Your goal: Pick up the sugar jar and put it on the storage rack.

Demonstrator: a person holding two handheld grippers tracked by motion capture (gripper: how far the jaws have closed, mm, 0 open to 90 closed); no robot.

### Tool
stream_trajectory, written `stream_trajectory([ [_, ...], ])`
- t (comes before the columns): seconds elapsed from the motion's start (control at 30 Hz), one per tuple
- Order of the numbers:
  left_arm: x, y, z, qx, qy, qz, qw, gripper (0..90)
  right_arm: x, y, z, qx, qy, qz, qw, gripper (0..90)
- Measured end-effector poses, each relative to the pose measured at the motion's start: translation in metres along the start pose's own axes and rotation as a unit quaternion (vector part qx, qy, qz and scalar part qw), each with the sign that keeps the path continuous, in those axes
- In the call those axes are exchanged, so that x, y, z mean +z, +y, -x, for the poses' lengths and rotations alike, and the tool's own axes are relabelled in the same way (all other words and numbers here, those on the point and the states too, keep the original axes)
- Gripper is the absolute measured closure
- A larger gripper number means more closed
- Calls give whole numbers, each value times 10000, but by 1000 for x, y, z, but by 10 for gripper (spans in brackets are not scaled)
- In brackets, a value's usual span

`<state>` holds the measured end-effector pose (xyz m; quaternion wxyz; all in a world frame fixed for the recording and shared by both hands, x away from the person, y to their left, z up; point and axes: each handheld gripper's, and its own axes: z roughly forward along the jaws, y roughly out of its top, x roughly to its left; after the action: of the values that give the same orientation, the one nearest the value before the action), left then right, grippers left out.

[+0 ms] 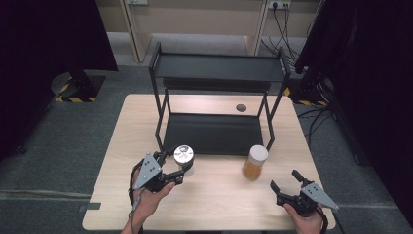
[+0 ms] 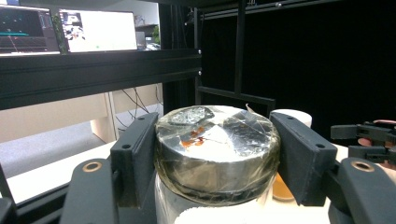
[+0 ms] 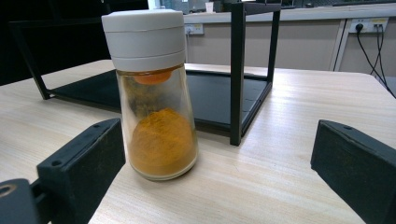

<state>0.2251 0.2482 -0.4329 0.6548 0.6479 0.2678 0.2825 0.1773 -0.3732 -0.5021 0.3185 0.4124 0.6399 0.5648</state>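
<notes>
A glass jar with a shiny metal lid (image 1: 183, 155) (image 2: 217, 151) stands near the front of the black two-tier shelf (image 1: 214, 73). My left gripper (image 1: 184, 171) (image 2: 215, 163) is shut on it, both pads pressed against the lid's sides. A glass shaker of orange powder with a white cap (image 1: 255, 163) (image 3: 154, 93) stands upright on the table right of the jar; the left gripper view shows it behind the jar (image 2: 292, 116). My right gripper (image 1: 286, 179) (image 3: 219, 177) stands open near the table's front right, its fingers (image 3: 81, 163) short of the shaker and apart from it.
The wooden table (image 1: 214, 195) carries the black shelf, whose lower tray (image 1: 212, 132) lies flat on the tabletop and whose upper tier is bare. A round grommet (image 1: 241, 107) sits at the table's back. Dark curtains hang on both sides; cables trail at the back right.
</notes>
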Motion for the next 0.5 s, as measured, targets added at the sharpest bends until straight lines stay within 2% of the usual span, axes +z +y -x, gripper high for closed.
stream_trajectory([
  [0.13, 1, 3, -1, 6, 103, 28, 9999, 353, 0, 0, 0, -6, -2, 11, 10000, 32],
  [0.5, 3, 11, -4, 6, 228, 100, 9997, 353, 0, 0, 0, -4, -4, 7, 10000, 31],
])
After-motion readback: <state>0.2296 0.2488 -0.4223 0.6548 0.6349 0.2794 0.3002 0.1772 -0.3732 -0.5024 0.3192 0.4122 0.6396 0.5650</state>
